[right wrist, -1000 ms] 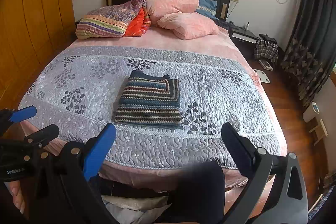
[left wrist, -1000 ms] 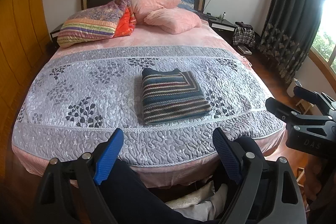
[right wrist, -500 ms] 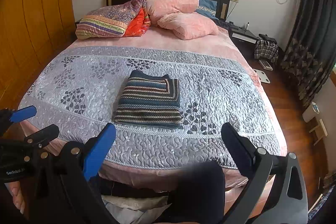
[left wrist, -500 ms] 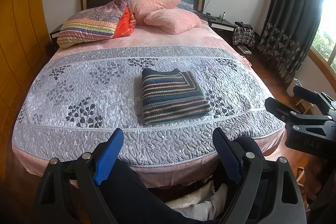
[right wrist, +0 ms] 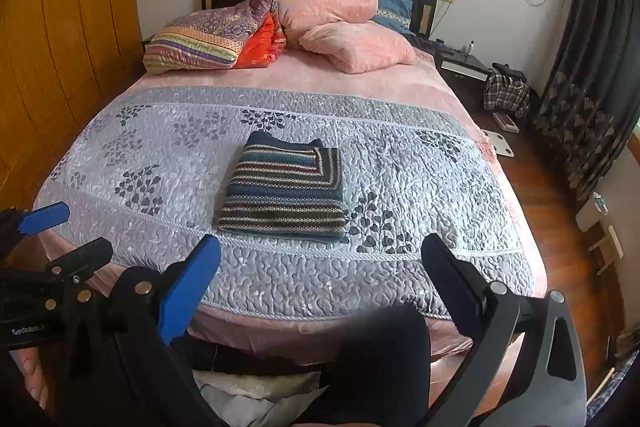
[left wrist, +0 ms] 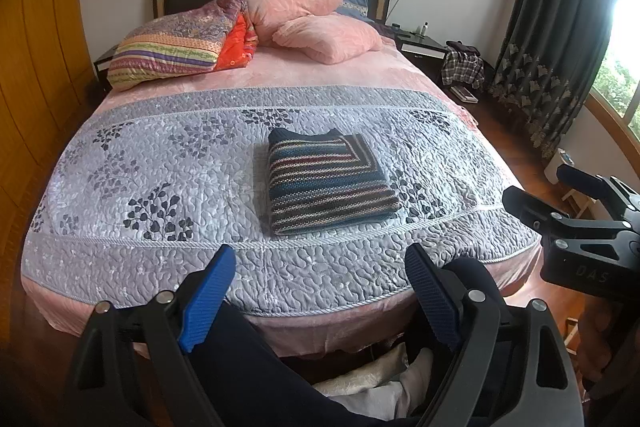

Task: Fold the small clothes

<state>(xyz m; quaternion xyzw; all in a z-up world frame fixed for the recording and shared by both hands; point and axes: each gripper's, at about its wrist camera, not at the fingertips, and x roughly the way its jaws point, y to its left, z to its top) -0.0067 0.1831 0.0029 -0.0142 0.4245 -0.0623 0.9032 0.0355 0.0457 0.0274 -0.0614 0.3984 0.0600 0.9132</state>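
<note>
**Sweater folded on the quilt, both grippers held back off the foot of the bed**

I've got the striped sweater (left wrist: 330, 181) lying as a neat folded rectangle on the grey quilt (left wrist: 160, 163), a little inside the foot edge of the bed and roughly midway between its side edges; neck end points toward the pillows (left wrist: 320, 23), so its long axis runs head to foot, straight away from me.

Left gripper (left wrist: 320, 291) hangs with its jaws spread wide, nothing between them, short of the foot edge; right gripper (right wrist: 320, 283) is the same, jaws wide apart and empty, also off the bed; each shows at the rim of the other's view, so they sit side by side.

The relation that matters: the sweater lies dead ahead of both tools, slightly right of centre in the left view, slightly left of centre in the right view, so it sits between them; neither arm looks clearly nearer.

My read is that this piece is finished; if another fold were wanted, I'd reach forward over the foot edge to the near hem, one gripper per corner.
</note>
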